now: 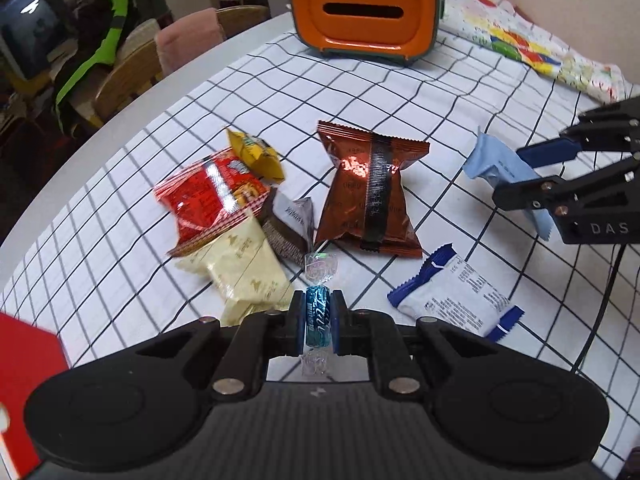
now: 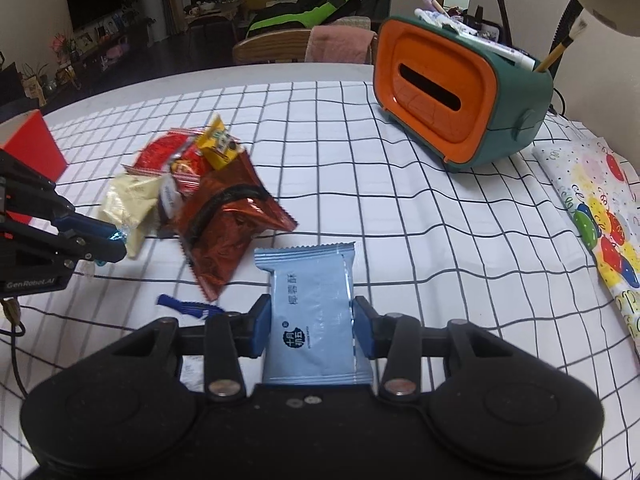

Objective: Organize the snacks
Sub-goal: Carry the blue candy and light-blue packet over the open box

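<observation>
Right gripper (image 2: 312, 326) clamps the light-blue packet (image 2: 310, 320) by its 2 edges; at your 9 o'clock the left gripper (image 1: 319, 316) pinches a small blue candy (image 1: 319, 314). That slick candy could squirt out. Only the right view shows pens at 1 o'clock in the orange box (image 2: 460, 100).

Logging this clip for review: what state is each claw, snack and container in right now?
Left claw: shut on the blue candy.
Right claw: shut on the light blue packet.
Brown packet: sealed, lying flat on the checked cloth.
Red packet: sealed, in the pile, yellow packet resting on it.
Cream packet: sealed, lying in the pile.
White and blue packet: sealed, lying apart from the pile.
Orange box: standing, slot facing the camera.
</observation>
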### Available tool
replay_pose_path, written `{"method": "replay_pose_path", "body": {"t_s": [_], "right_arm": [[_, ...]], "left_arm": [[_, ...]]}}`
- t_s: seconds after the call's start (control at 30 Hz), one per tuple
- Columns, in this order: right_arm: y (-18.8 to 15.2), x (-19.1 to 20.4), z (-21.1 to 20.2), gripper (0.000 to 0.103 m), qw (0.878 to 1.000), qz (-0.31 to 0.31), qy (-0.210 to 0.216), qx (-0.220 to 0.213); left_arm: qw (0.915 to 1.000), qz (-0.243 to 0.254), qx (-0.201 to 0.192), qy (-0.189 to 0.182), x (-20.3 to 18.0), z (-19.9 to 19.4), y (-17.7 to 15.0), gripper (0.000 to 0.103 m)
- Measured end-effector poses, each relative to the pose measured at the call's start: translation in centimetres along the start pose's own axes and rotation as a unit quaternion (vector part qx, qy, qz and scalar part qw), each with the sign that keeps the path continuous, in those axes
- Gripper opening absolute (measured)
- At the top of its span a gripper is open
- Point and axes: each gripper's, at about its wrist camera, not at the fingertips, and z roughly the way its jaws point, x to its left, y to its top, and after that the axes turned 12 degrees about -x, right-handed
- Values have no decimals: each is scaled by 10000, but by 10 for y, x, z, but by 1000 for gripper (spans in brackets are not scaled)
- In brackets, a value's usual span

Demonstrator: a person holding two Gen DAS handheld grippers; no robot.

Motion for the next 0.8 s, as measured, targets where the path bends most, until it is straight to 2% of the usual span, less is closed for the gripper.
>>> {"method": "replay_pose_path", "body": {"t_s": [0.4,0.8], "right_arm": [[20,46,-39,42,9997,-100,190,-89],[51,132,-64,42,9966,-516,586,-266]], "left_arm": [[9961,-861,-73,178,29,-60,-14,12],[9906,-1268,-228,462,76,-125,-45,12]]}}
